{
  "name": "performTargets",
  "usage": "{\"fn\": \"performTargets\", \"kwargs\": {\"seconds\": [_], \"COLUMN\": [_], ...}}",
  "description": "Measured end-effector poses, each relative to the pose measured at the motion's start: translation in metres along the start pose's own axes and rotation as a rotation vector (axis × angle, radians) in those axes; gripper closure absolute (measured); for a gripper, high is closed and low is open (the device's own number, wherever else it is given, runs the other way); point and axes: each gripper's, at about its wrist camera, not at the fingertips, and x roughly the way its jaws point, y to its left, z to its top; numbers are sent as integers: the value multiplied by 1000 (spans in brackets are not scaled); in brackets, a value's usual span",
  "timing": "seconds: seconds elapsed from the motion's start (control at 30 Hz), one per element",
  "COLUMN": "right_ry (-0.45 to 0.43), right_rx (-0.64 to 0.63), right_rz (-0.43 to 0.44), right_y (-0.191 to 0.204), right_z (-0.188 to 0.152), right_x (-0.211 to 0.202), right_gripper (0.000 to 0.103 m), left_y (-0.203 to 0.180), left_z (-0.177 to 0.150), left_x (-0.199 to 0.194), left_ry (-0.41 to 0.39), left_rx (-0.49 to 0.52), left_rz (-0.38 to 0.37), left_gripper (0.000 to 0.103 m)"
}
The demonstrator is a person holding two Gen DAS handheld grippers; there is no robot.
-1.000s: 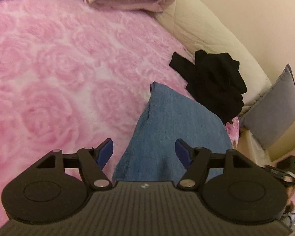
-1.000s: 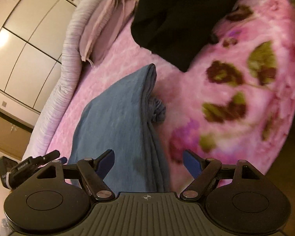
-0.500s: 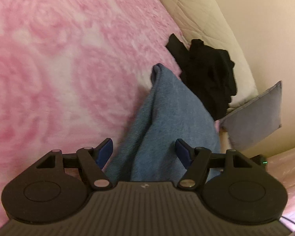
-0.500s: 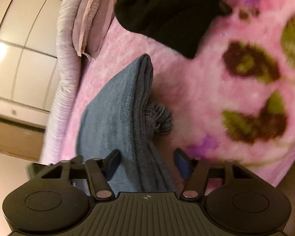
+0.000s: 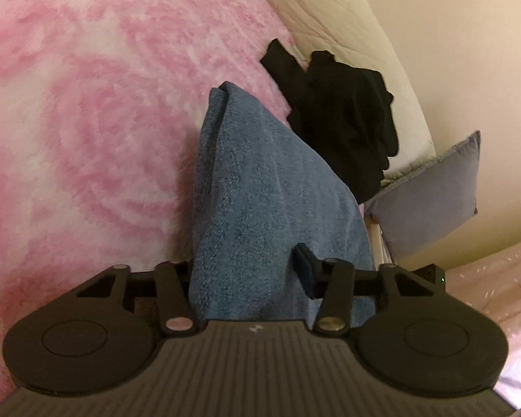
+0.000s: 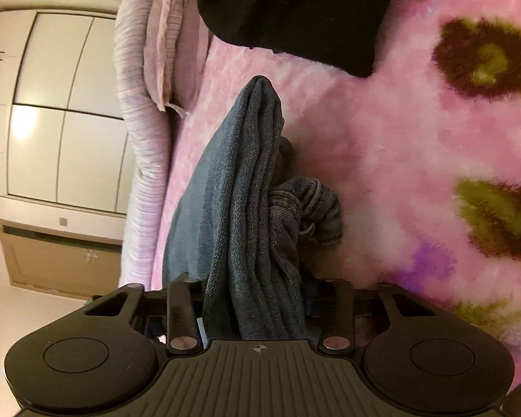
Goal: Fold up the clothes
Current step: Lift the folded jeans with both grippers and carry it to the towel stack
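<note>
Right wrist view: both grippers (image 6: 257,295) (image 5: 243,271) have just been closing, now pinching the blue garment (image 6: 246,208) on the pink blanket (image 5: 87,104); bunched layers may slip out when lifted.

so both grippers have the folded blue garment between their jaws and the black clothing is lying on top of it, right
Not quite. The black clothing is not on top of the blue garment; it lies beyond its far end, on the pink blanket, as the left wrist view shows. The rest holds: the left gripper and right gripper each have the blue garment between their jaws, which have just been closing.
</note>
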Motion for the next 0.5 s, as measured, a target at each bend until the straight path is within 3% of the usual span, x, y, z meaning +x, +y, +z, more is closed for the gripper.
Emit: {"fn": "performTargets", "kwargs": {"seconds": [0.07,0.23,0.33,0.5], "right_ry": [-2,21,59,196], "right_rx": [-8,10,7,-16], "right_rz": [20,52,62,79], "right_y": [2,27,61,151], "right_z": [-1,-4,-4,-13], "right_x": [-2,-6,-7,10], "right_gripper": [70,74,74,74], "left_y": [0,-12,-31,-80], "left_z": [-1,-6,-10,-37], "left_x": [-5,-37,-78,-183], "left_ry": [-14,-63,-109,-243], "left_rx": [-3,-53,-106,-199], "left_rz": [-19,-25,-21,68], "left_gripper": [74,76,76,76]}}
